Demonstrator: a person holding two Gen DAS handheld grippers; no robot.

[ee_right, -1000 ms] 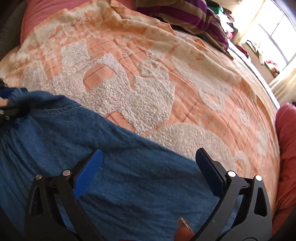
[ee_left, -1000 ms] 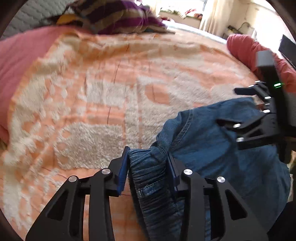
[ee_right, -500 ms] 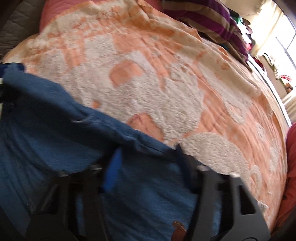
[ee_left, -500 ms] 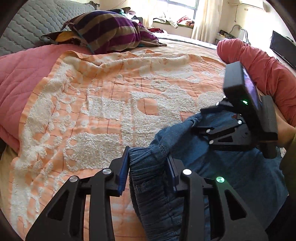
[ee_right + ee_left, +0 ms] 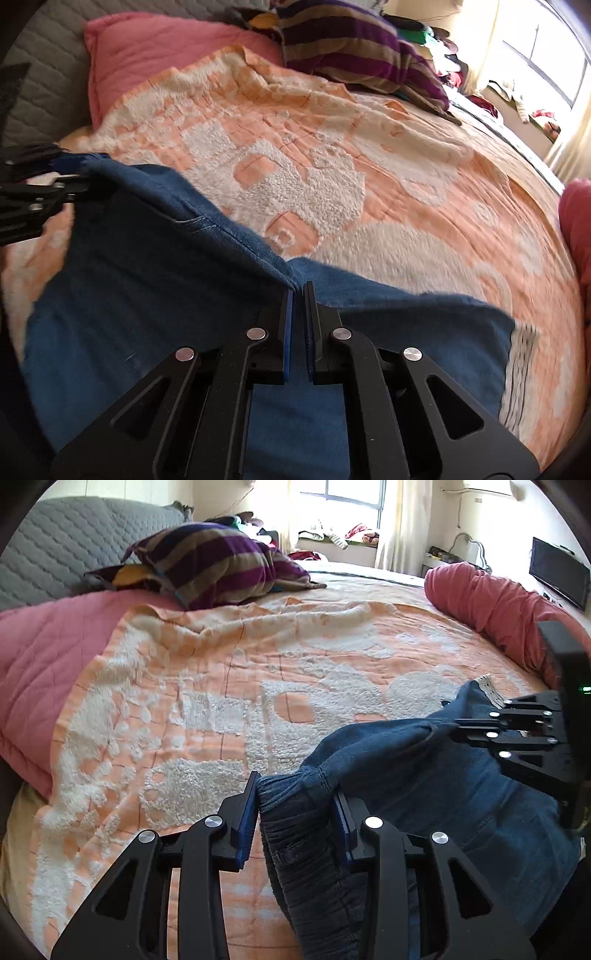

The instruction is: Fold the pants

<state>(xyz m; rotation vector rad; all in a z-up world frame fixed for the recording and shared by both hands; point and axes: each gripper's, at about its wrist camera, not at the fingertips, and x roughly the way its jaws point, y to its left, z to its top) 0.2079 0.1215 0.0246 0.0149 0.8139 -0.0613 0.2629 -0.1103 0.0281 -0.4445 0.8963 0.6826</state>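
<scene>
Pants (image 5: 424,775) (blue denim) pinched by left gripper (image 5: 295,812) and right gripper (image 5: 298,295).

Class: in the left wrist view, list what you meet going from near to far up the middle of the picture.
Hand-held gripper → jeans → orange blanket → striped pillow → window.

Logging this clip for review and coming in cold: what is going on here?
A person with a handheld gripper in each hand is folding blue denim pants on a bed covered by an orange and white blanket. The left gripper is shut on the bunched elastic waistband. The right gripper is pinched on a folded edge of the pants further along. The denim hangs between the two grips, lifted off the blanket at that edge. A striped purple pillow lies at the far side.
</scene>
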